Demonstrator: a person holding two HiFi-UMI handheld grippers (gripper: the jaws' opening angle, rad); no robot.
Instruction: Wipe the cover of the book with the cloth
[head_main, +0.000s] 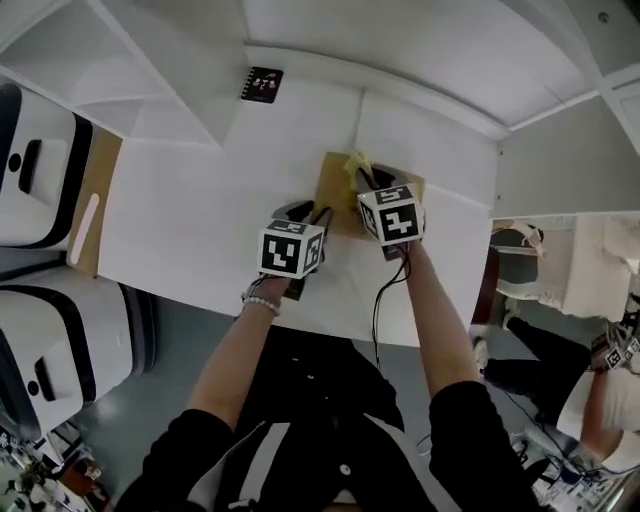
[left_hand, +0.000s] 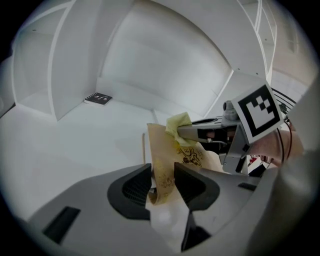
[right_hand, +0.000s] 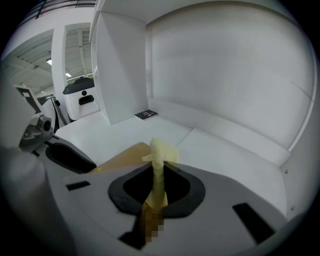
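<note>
Left gripper (left_hand: 162, 175): I found my jaws fairly wide apart yet closed on the near edge of the book (left_hand: 187, 157), both pads against its tan cover. The book (head_main: 335, 192) lay near the middle of the white table (head_main: 200, 220), its gripped edge raised.

Right gripper (right_hand: 159, 182): my jaws were clamped tight on the yellow cloth (right_hand: 161, 150), which stuck out past the tips over the book's far part.

A small black notebook (head_main: 262, 84) lay far left, well apart.
</note>
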